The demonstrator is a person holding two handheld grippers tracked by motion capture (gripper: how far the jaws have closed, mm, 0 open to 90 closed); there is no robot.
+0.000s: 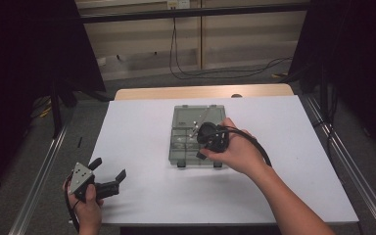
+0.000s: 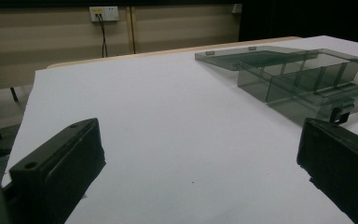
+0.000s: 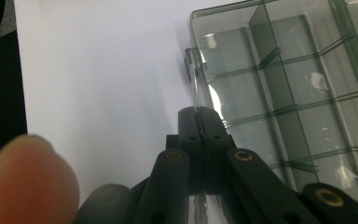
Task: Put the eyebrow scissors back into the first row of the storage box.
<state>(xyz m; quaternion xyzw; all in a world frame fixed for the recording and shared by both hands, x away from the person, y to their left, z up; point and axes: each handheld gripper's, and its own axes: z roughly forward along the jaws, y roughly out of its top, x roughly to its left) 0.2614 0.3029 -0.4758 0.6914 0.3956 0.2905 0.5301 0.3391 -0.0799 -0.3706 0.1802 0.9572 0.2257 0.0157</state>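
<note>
One compartment box [image 1: 196,125] — two hand-held grippers.

Pale wooden table [image 1: 203,91] under a white sheet [image 1: 142,147], standing on a grey floor [image 1: 142,78] with metal rails [image 1: 36,181] running along both sides. Behind it a beige panelled wall [image 1: 142,34] carrying a socket plate [image 2: 103,12]; black cables [image 1: 215,73] drop from it and loop across the floor. Black curtains [image 1: 24,49] close in left and right; the light is dim and falls mostly on the sheet.
</note>
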